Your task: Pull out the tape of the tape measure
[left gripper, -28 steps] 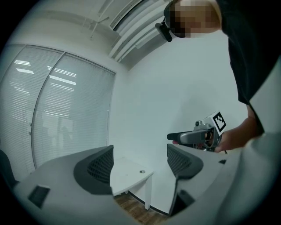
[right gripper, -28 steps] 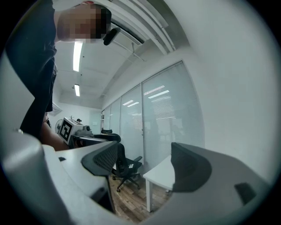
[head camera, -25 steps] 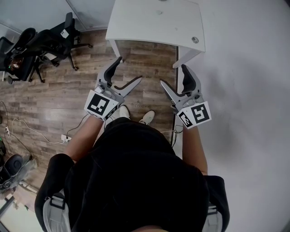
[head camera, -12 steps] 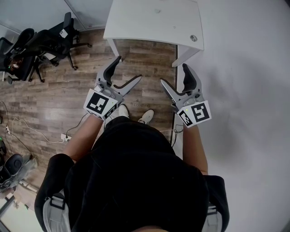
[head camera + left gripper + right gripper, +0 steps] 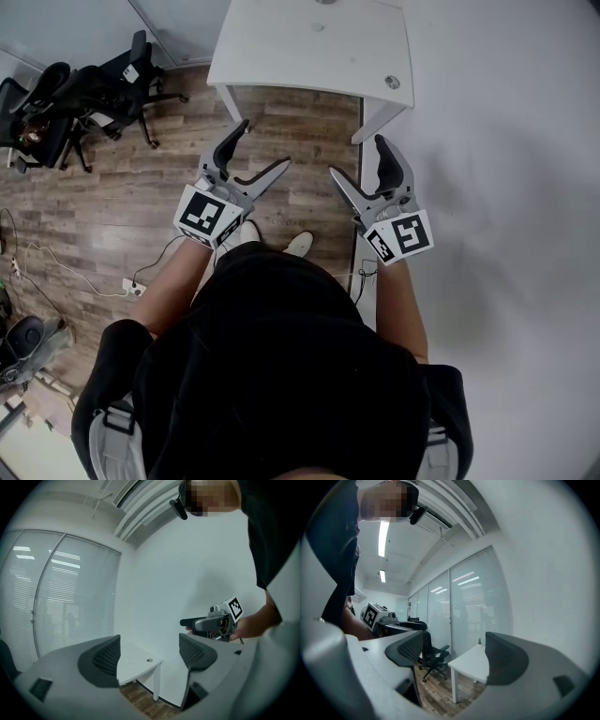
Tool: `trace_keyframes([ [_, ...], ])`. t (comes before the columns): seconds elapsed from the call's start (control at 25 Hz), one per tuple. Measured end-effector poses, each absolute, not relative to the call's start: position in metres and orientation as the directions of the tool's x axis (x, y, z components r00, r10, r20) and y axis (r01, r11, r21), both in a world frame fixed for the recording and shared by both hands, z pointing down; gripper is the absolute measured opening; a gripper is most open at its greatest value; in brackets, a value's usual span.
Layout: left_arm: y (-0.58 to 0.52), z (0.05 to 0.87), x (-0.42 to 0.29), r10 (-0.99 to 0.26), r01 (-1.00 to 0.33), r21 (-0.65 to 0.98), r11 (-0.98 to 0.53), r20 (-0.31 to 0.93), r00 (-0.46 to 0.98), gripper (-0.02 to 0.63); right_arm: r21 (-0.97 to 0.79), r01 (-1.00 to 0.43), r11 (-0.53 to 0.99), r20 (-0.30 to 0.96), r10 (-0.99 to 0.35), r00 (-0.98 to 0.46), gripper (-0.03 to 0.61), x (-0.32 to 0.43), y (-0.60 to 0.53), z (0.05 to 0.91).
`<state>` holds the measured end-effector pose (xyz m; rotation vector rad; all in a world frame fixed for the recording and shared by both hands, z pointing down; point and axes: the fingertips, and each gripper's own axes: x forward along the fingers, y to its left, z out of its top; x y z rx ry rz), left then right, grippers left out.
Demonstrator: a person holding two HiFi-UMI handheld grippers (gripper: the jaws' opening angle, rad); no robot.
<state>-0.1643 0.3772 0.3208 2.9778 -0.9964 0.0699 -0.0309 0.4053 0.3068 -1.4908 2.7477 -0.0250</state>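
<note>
Left gripper [image 5: 265, 142] and right gripper [image 5: 356, 155] held empty.
Both are held side by side before the torso, above the floor [image 5: 141, 216], fingers [image 5: 232, 142] spread wide. A small round object [image 5: 392, 82], not identifiable as the tape measure, lies on the bench [image 5: 309, 56] ahead.

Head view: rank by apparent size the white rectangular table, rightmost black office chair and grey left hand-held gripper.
1. White rectangular table, cropped at the top.
2-3. Rightmost black office chair and grey left hand-held gripper look alike; the latter is nearer the camera, so unranked.
</note>
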Motion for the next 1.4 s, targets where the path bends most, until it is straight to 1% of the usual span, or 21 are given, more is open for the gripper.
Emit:
trace_keyframes([
  [0.28, 0.380, 0.327, -0.145, -0.629, -0.630, -0.004, -0.777, 0.057, 0.776, 0.388, -0.022, -0.822, 0.569, -0.003, -0.822, -0.569, 0.405, -0.007, 0.405, 0.315],
  [0.72, 0.341, 0.330, -0.131, -0.640, -0.640, -0.011, -0.768, 0.048, 0.767, 0.388, -0.035, -0.816, 0.578, 0.015, -0.816, -0.578, 0.398, 0.010, 0.367, 0.326],
  [1.0, 0.275, 0.338, -0.133, -0.633, -0.634, 0.001, -0.773, 0.051, 0.772, 0.388, -0.028, -0.826, 0.563, 0.019, -0.826, -0.564, 0.390, 0.009, 0.306, 0.329],
  [1.4, 0.157, 0.344, -0.134, -0.590, -0.591, -0.003, -0.807, 0.059, 0.805, 0.387, -0.030, -0.837, 0.547, 0.058, -0.835, -0.547, 0.388, -0.002, 0.189, 0.341],
])
